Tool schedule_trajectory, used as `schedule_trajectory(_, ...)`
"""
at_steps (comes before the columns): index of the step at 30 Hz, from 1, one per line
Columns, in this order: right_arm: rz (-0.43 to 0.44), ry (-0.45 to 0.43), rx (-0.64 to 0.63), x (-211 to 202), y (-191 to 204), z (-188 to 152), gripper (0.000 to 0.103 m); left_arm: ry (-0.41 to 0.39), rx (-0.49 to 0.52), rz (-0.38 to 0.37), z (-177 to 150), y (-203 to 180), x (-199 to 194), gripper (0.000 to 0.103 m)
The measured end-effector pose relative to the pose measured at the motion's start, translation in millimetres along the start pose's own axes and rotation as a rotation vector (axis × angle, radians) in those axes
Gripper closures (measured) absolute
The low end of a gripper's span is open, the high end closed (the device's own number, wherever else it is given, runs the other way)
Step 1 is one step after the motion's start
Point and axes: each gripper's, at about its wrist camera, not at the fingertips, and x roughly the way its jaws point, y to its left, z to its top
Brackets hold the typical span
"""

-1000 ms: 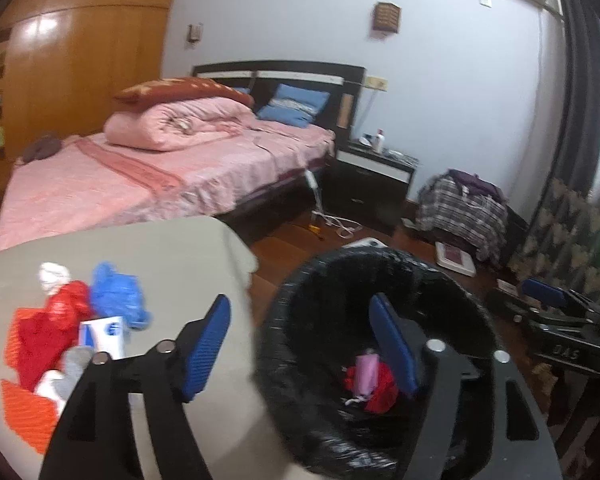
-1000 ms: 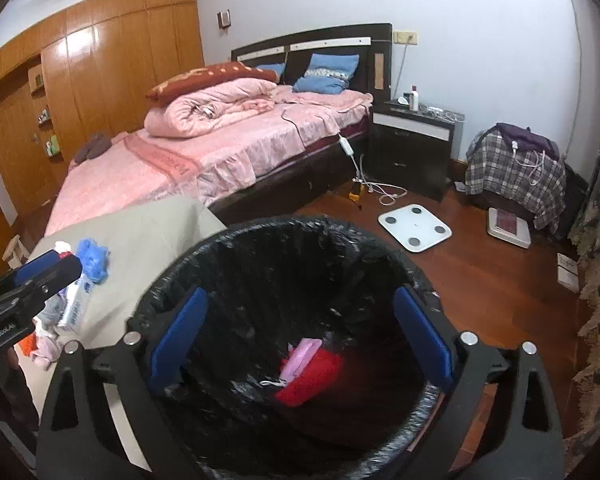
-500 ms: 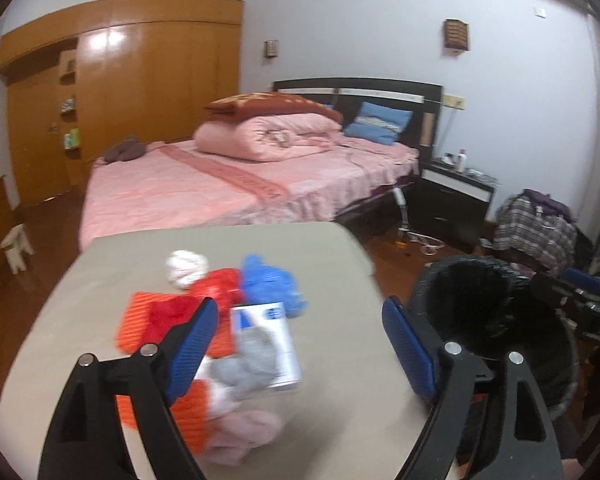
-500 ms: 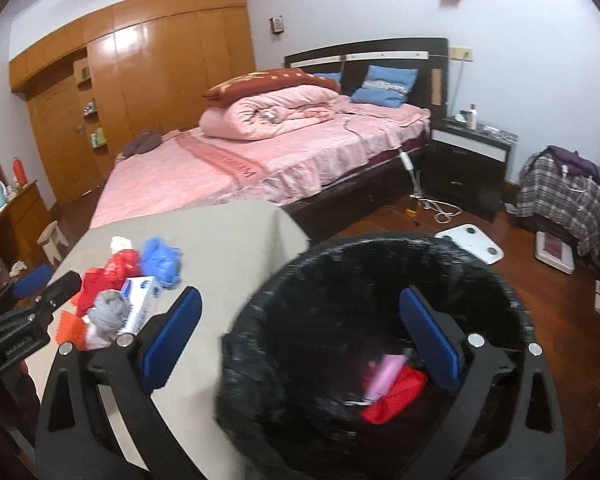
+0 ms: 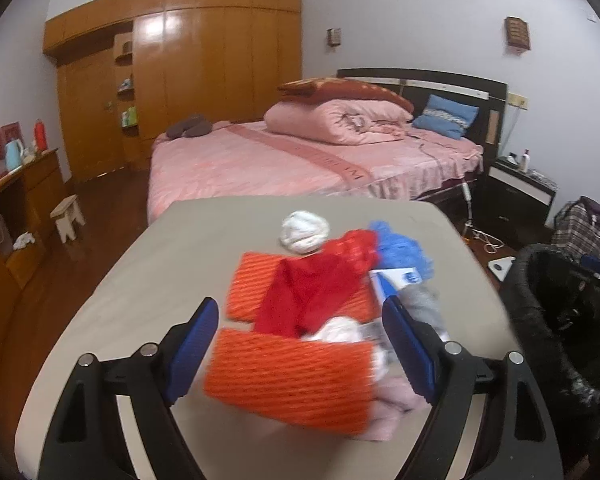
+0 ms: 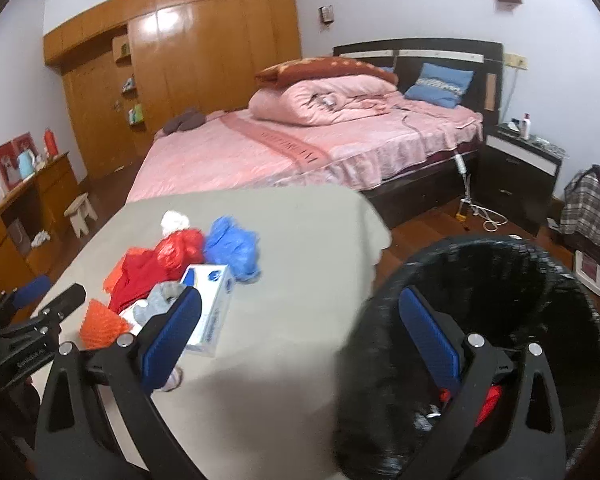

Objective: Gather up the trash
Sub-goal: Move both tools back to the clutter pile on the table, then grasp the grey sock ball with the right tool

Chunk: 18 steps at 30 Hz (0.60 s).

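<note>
Bedroom furnishings around the work area

A bed is covered in pink, a folded quilt laid on it; a wooden wardrobe is set behind; a small stool is seen at left; a nightstand stands beside the bed.

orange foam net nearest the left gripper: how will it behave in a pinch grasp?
The orange foam net looks like open ribbed mesh, so probably very light and squashy; it should collapse between the pads rather than resist. It overlaps the red cloth and pink fabric, so lifting may drag those along. Its flat, ribbed shape makes rolling unlikely.
</note>
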Motion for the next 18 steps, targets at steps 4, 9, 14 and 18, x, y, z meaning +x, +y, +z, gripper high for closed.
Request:
schedule_trajectory(4,0.015,0.031,-0.03,19,22,-7,0.007,0.018,-0.014,0.024,-8,18,6,0.021)
schedule_trajectory(9,0.047,0.062,-0.051,38,45,-12,0.007,0.032,-0.023,0.048,-15,32,11,0.021)
schedule_trajectory(14,0.09,0.084,-0.082,52,68,-13,0.007,0.036,-0.039,0.062,-19,45,14,0.021)
schedule_trajectory(18,0.113,0.098,-0.101,61,79,-14,0.02,0.037,-0.055,0.069,-20,53,16,0.021)
